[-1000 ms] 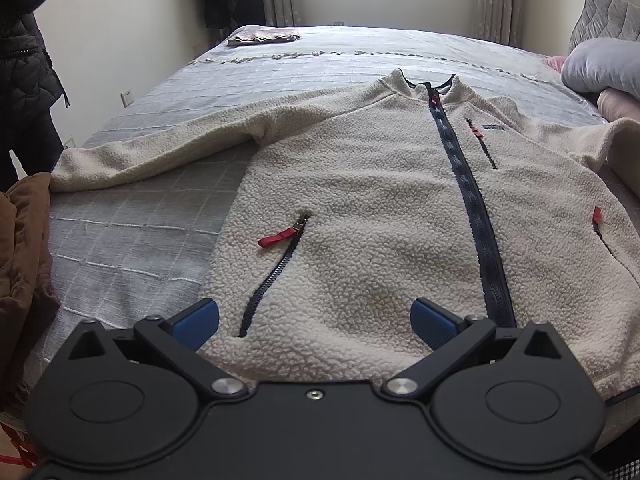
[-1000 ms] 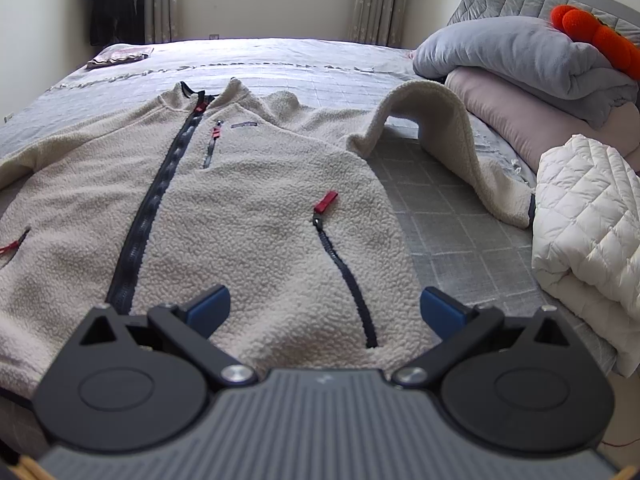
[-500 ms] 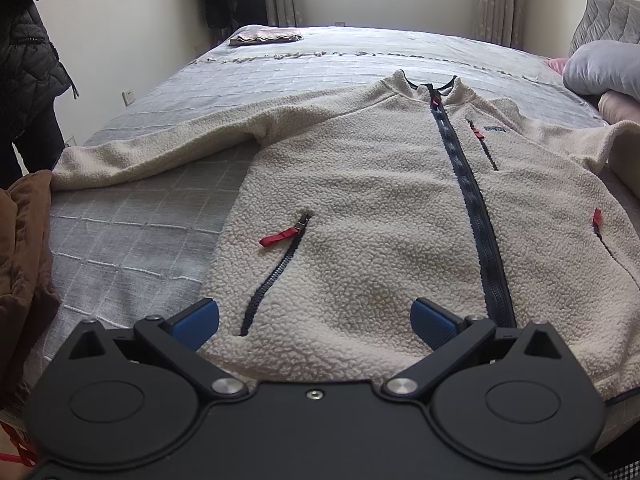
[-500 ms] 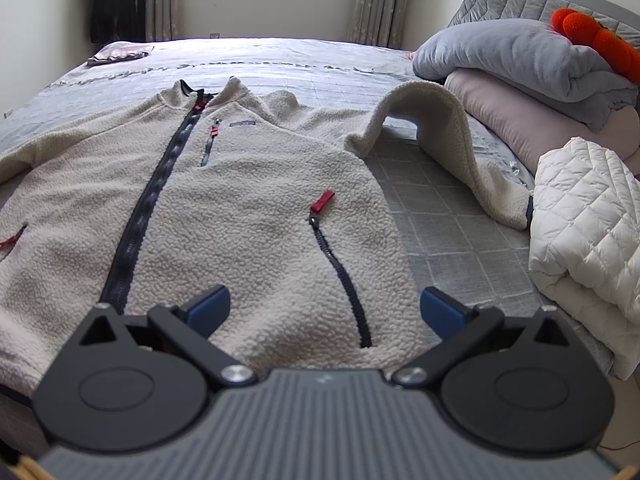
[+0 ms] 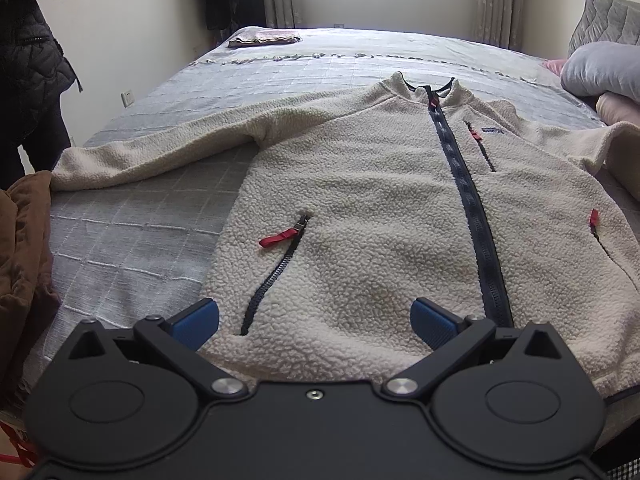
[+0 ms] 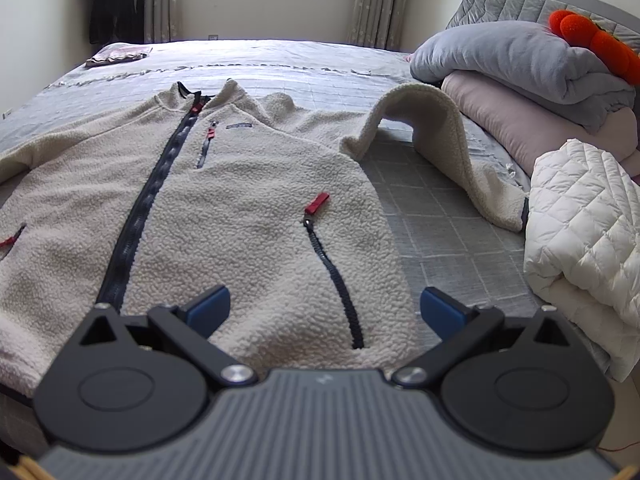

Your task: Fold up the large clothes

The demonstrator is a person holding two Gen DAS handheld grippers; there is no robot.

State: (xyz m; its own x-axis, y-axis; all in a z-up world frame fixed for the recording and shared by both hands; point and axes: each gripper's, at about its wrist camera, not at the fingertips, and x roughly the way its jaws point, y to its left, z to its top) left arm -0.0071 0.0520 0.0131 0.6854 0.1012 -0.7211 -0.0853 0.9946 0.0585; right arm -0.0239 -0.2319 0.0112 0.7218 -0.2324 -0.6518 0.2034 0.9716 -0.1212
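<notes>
A cream fleece jacket (image 5: 380,220) (image 6: 240,208) lies face up and zipped on the grey bed, collar away from me, hem nearest. Its left sleeve (image 5: 160,148) stretches flat toward the bed's left edge. Its right sleeve (image 6: 448,140) arches up and drapes down beside the white quilted coat. My left gripper (image 5: 314,322) hovers open over the hem by the left pocket zipper, holding nothing. Open and holding nothing as well, my right gripper (image 6: 324,308) is above the hem, with the right pocket zipper (image 6: 336,276) between its blue pads.
A white quilted coat (image 6: 584,248) lies at the right bed edge, with grey and pink bedding (image 6: 520,80) stacked behind it. Brown cloth (image 5: 20,248) hangs at the left edge. A folded item (image 5: 264,38) rests at the far end of the bed (image 5: 132,240).
Both views have shifted only slightly, the right one edging a little rightward along the hem. The jacket has not moved and both grippers stay open.
</notes>
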